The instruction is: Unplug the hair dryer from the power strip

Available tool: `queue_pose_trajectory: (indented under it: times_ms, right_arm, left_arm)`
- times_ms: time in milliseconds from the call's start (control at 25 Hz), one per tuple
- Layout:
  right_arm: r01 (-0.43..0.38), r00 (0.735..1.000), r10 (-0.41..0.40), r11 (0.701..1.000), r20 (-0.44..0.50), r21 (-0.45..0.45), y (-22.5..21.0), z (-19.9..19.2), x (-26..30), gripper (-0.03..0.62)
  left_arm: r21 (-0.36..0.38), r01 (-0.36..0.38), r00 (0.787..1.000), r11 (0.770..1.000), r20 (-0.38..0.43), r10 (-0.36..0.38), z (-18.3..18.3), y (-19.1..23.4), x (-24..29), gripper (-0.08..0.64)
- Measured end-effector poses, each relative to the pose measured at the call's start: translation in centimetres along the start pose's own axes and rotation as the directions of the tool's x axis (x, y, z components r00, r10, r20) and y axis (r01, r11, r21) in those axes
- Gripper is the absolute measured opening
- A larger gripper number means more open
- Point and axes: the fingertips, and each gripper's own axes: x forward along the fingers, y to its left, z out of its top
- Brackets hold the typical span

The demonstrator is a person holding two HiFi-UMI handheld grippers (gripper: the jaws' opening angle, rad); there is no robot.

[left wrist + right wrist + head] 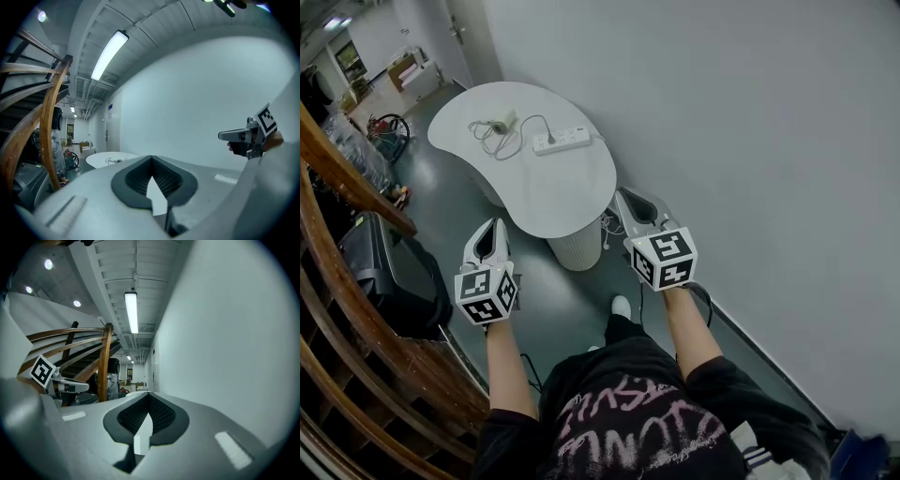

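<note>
A white power strip (562, 141) lies on a white rounded table (553, 202) well ahead of me. A dark plug (549, 138) sits in it, and its cord (525, 124) runs left to a small pale hair dryer (499, 123). Both grippers hang in the air short of the table's near end, far from the strip. My left gripper (497, 228) (151, 158) has its jaws together, with nothing between them. My right gripper (626, 199) (149, 394) is also shut and empty, beside the table's right edge. Each gripper view shows the other gripper at its side.
A curved wooden stair railing (347, 178) runs down the left, with a black case (394, 277) on the floor beside it. A plain white wall (750, 141) closes the right side. The table stands on a ribbed white pedestal (577, 248). Clutter and boxes (384, 131) lie far back left.
</note>
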Motion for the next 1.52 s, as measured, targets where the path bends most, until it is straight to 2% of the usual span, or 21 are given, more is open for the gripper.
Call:
queue_pose_trajectory:
  times_ms: [400,880,1520]
  right_arm:
    - [-0.007,1.000,0.008,1.000,0.005,-0.006,0.1,-0.2,1.1,0.009]
    - [-0.001,1.000,0.001,1.000,-0.008,0.023,-2.4,-0.9,4.5,0.009]
    - [-0.010,0.996,0.015,0.998,-0.086,0.054,-6.4,-4.1,13.5,0.009]
  left_arm:
    - [0.025,0.011,1.000,1.000,0.009,-0.011,0.3,0.7,1.1,0.000]
    - [0.054,0.038,0.999,0.998,-0.011,-0.038,0.3,0.5,5.3,0.000]
    - [0.012,0.019,0.997,1.000,-0.080,-0.018,-2.4,3.2,13.9,0.000]
